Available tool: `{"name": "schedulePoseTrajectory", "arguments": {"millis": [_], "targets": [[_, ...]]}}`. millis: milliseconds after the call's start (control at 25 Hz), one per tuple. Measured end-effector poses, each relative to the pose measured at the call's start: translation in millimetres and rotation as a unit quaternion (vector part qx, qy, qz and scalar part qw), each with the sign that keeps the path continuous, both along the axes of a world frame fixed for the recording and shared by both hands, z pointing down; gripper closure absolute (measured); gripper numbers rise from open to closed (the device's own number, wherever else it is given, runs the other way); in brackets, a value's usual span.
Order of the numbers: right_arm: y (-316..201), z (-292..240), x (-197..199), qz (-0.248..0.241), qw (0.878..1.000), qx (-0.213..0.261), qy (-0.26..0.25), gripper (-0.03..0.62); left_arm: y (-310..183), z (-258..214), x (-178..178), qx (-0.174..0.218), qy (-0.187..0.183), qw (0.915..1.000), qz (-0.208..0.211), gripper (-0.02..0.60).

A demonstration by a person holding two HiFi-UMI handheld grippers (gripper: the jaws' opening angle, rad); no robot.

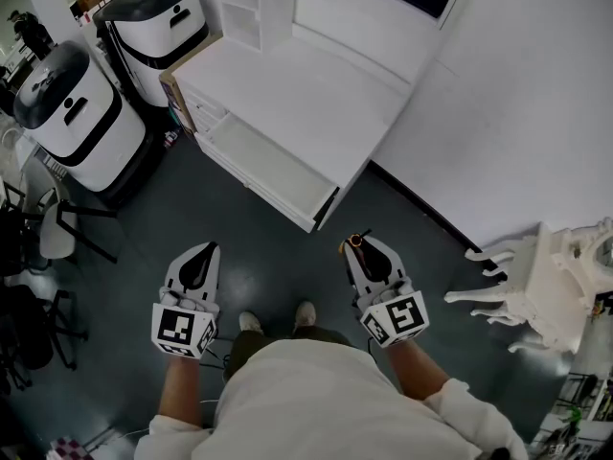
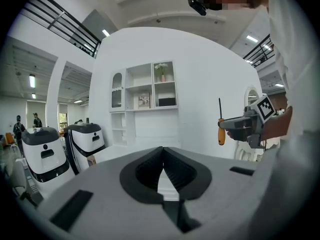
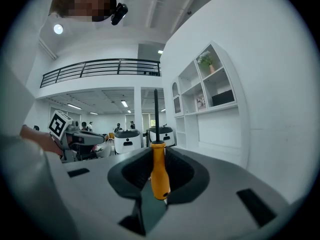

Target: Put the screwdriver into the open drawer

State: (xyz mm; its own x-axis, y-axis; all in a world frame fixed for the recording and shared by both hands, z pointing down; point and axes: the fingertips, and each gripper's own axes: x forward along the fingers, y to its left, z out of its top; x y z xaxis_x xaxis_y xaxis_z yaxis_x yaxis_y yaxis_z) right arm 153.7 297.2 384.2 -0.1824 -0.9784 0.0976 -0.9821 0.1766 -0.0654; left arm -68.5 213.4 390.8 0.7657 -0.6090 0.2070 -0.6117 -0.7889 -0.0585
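Note:
The screwdriver (image 3: 159, 171) has an orange handle and a thin dark shaft that points straight up. My right gripper (image 3: 159, 156) is shut on its handle, seen from the side in the left gripper view as the screwdriver (image 2: 220, 131). In the head view the right gripper (image 1: 362, 249) hangs over the dark floor, just short of the right end of the open white drawer (image 1: 278, 199). The drawer juts out from a white desk (image 1: 297, 84). My left gripper (image 1: 199, 257) is held level with it on the left, with its jaws together (image 2: 163, 156) and nothing between them.
Two white-and-black machines (image 1: 72, 113) (image 1: 158, 22) stand left of the desk. A black chair frame (image 1: 38, 228) is at the far left, and an ornate white piece of furniture (image 1: 546, 286) at the right. A white wall runs diagonally on the right.

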Motion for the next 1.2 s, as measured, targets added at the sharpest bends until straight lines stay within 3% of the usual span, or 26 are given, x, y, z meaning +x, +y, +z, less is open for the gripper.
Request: {"name": "schedulePoseTrajectory", "arguments": {"millis": [640, 1200], "targets": [[-12.2, 12.6, 21.1, -0.038, 0.999, -0.006, -0.001, 0.517, 4.7, 6.4, 15.1, 0.002, -0.007, 0.9994, -0.033, 0.577], [-74.0, 14.3, 3.0, -0.032, 0.999, -0.01, 0.006, 0.516, -60.1, 7.5, 4.1, 0.002, -0.001, 0.9997, -0.022, 0.577]]}}
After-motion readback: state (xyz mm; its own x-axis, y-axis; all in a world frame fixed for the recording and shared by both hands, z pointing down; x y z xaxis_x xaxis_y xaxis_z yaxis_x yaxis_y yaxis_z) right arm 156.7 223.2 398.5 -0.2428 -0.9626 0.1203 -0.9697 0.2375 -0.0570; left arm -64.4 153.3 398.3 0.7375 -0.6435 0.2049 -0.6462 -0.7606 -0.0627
